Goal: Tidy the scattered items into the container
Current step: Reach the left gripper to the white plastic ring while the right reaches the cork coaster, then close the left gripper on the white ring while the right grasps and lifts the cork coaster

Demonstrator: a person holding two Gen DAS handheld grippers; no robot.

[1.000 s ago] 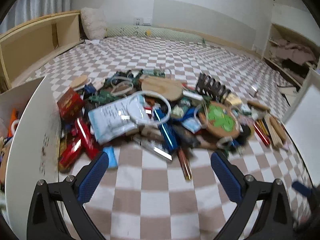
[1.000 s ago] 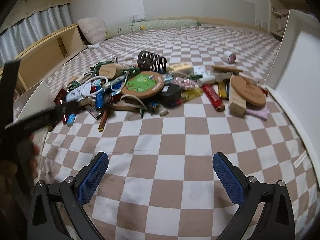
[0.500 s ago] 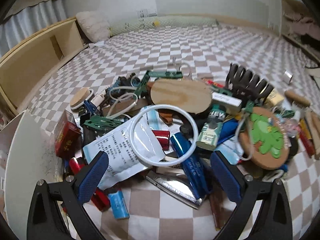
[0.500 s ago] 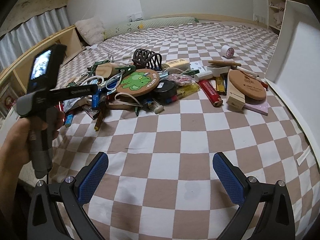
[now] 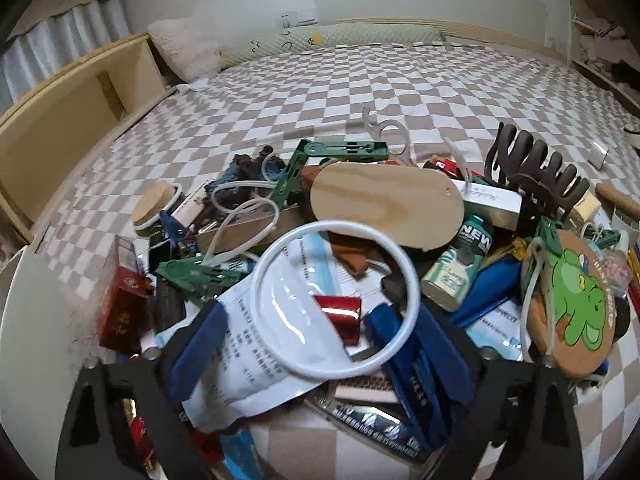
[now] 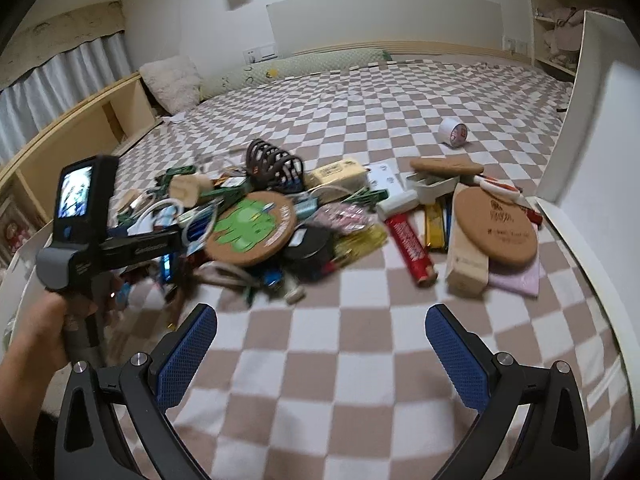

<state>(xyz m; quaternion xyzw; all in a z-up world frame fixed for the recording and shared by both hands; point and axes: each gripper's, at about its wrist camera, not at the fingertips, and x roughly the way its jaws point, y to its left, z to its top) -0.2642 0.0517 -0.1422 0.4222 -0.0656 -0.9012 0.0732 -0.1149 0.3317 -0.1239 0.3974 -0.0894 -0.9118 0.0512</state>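
A pile of small items lies on the checkered bedcover. In the left wrist view my left gripper (image 5: pixel 320 344) is open and pushed into the pile, its fingers on either side of a white ring (image 5: pixel 338 306) lying on a white printed packet (image 5: pixel 256 344) and a red clip (image 5: pixel 340 314). A wooden oval board (image 5: pixel 384 204), a green-frog cork coaster (image 5: pixel 568 304) and a brown hair claw (image 5: pixel 536 176) lie around it. My right gripper (image 6: pixel 320 344) is open and empty above bare cover, short of the pile (image 6: pixel 280 220). The white container wall (image 5: pixel 28 344) stands at the left.
In the right wrist view a cork coaster (image 6: pixel 496 228), a red tube (image 6: pixel 410 246), a wood block (image 6: pixel 466 266) and a tape roll (image 6: pixel 452 132) lie right of the pile. A white board (image 6: pixel 588 128) stands at the right edge. A wooden shelf (image 5: pixel 68 116) runs along the left.
My left gripper has moved forward and down into the pile, so the white ring now sits between its fingers. My right gripper has moved slightly closer to the pile and stays open.
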